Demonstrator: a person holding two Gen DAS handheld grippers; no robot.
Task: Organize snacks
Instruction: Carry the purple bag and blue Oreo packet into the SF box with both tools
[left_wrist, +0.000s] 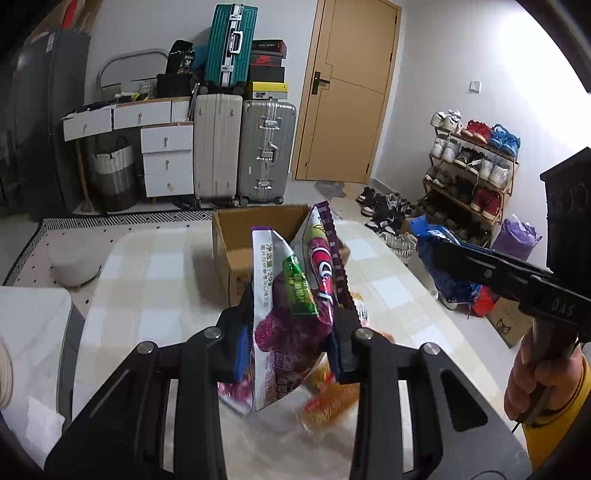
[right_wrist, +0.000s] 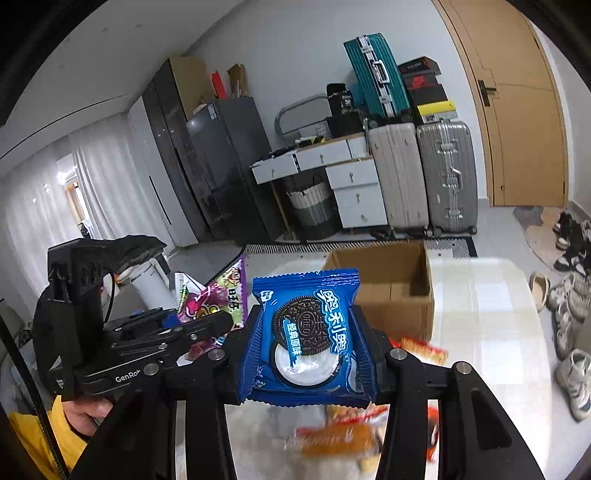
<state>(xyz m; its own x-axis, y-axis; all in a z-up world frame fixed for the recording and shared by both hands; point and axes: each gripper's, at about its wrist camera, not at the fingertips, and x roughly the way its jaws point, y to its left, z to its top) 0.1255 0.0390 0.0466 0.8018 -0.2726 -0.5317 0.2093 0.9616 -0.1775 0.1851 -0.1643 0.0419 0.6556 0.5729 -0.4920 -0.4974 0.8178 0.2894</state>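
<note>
While both snack packets hang clear of the table, each is pinched by its own tool, likely so they can be carried to the box together. A purple candy bag (left_wrist: 284, 317), crumpled and standing roughly upright with a green label across it, sits between the two black fingers of the left gripper (left_wrist: 288, 345), which press in on its sides. A blue Oreo packet (right_wrist: 308, 338), flat and facing the camera, is clamped at its side edges by the right gripper (right_wrist: 308, 354), its fingers drawn in tight against the wrapper. Just beyond both packets stands an open cardboard box (right_wrist: 391, 291) with its flaps up, seemingly the place meant for the snacks; from here its inside looks empty. Below the grippers, blurred orange and red snack wrappers (right_wrist: 340, 435) lie loose on the pale checked table (left_wrist: 159, 273), apparently waiting their turn. A hand (left_wrist: 532, 380) in a yellow sleeve grips the right tool's handle. Suitcases, white drawers and a wooden door line the far wall.
</note>
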